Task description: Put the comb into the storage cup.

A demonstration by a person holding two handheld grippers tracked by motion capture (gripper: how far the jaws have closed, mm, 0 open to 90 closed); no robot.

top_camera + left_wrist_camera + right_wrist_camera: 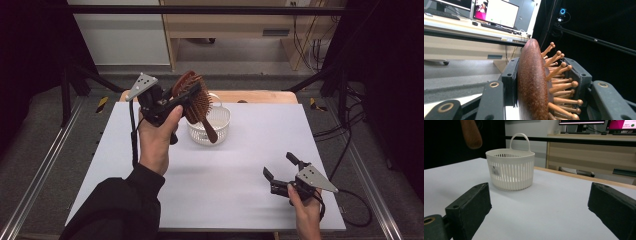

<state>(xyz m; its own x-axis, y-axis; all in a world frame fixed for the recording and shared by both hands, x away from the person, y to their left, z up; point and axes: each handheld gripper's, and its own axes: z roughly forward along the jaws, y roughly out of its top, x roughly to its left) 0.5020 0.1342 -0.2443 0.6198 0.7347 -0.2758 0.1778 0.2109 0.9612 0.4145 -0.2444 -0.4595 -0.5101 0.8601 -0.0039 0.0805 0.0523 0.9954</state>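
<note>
hairbrush (471, 133) handle cropped at top

white table (240, 190), white basket (220, 125) on it

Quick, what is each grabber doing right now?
Left gripper: shut on the wooden hairbrush, held up over the white basket.
Right gripper: open, holding nothing.

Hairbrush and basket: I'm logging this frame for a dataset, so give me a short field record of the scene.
held object: wooden hairbrush, clamped by its head, handle hanging down
holder: left gripper, raised above the table
brush position: over the white basket, not inside
basket: upright on the white table, looks empty
right gripper: open, low near the table, holding nothing
</note>
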